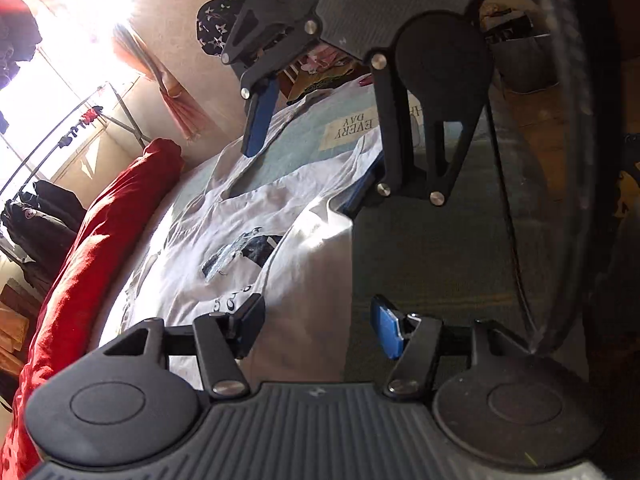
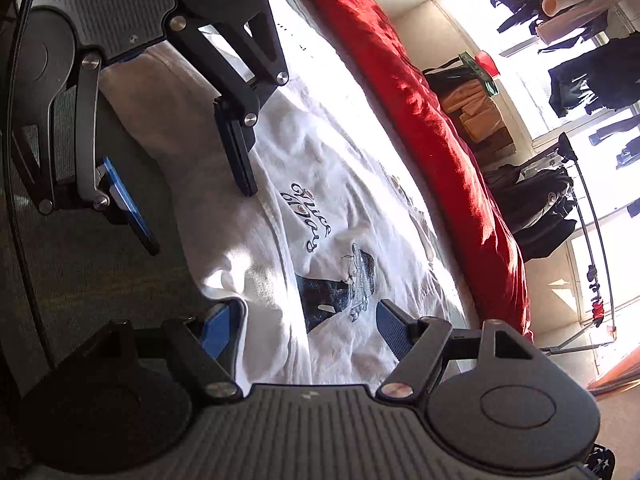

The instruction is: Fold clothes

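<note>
A white T-shirt with a dark blue print lies spread on a bed; one side edge is folded inward over the body. It also shows in the right wrist view. My left gripper is open, its jaws astride the shirt's folded edge near one end. My right gripper is open over the same edge further along. Each gripper shows in the other's view: the right one at the top, the left one at upper left. Neither holds cloth.
A red blanket lies along the far side of the bed, also in the right wrist view. A pale blue sheet with a printed label lies beyond the shirt. A clothes rack with dark garments stands by bright windows.
</note>
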A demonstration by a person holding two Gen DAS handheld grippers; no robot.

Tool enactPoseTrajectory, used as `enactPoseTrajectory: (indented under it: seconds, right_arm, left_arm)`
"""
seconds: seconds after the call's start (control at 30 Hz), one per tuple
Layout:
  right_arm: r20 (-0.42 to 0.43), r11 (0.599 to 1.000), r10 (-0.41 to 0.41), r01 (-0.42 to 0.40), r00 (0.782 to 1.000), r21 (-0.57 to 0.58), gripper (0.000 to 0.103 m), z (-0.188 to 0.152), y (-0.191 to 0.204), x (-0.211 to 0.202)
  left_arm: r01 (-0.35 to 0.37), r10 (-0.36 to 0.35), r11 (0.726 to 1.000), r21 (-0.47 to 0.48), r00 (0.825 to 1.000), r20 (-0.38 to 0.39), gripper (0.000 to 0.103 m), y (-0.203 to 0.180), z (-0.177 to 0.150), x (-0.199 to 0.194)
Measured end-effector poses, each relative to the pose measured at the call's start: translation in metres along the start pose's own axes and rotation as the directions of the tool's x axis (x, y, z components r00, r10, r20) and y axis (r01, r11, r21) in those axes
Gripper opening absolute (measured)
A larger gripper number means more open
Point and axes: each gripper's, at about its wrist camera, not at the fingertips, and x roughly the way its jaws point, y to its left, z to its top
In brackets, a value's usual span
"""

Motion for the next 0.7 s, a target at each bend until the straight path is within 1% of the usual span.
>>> enactPoseTrajectory:
  seconds: [0.07, 0.13, 0.2, 0.3, 0.4, 0.47, 0.53, 0.67, 0.7]
  right_arm:
    - [-0.001, 0.999, 0.001, -0.001, 1.000, 0.044, 0.078, 0.000, -0.013, 0.001]
    - [-0.003, 0.997, 0.002, -0.002, 1.000, 0.077, 0.079, -0.001, -0.022, 0.002]
    - [0.006, 0.995, 0.023, -0.024, 1.000, 0.093, 0.080, -0.002, -0.023, 0.001]
    - [0.018, 0.996, 0.064, -0.065, 0.998, 0.061, 0.080, -0.004, -0.007, 0.000]
    - [0.025, 0.998, 0.059, -0.059, 0.998, -0.001, 0.081, -0.001, 0.017, 0.012]
    - [0.017, 0.999, 0.023, -0.023, 1.000, -0.026, 0.081, 0.002, 0.031, 0.027]
    - [0.037, 0.999, -0.021, 0.022, 0.999, -0.032, 0.081, 0.009, 0.033, 0.032]
    - [0.097, 0.994, -0.105, 0.108, 0.990, -0.027, 0.081, 0.022, 0.025, 0.032]
    - [0.111, 0.993, -0.117, 0.119, 0.987, -0.018, 0.081, 0.026, 0.022, 0.030]
  left_arm:
    - [-0.019, 0.019, 1.000, -0.013, 1.000, 0.000, 0.062, 0.010, 0.000, 0.002]
    - [-0.019, 0.019, 0.999, -0.045, 1.000, -0.003, 0.062, 0.022, -0.001, 0.001]
    - [-0.009, 0.009, 0.997, -0.078, 1.000, -0.006, 0.062, 0.032, -0.002, 0.001]
    - [0.008, -0.010, 0.991, -0.133, 1.000, -0.013, 0.062, 0.045, -0.005, 0.001]
    - [0.025, -0.030, 0.979, -0.202, 0.999, -0.022, 0.062, 0.055, -0.008, 0.002]
    - [0.042, -0.049, 0.971, -0.235, 0.999, -0.023, 0.062, 0.058, -0.009, -0.001]
    - [0.051, -0.059, 0.969, -0.243, 0.998, -0.026, 0.062, 0.059, -0.011, -0.005]
    - [0.052, -0.060, 0.978, -0.203, 0.998, -0.033, 0.066, 0.045, -0.013, -0.011]
    - [0.042, -0.050, 0.981, -0.188, 0.998, -0.036, 0.067, 0.041, -0.013, -0.011]
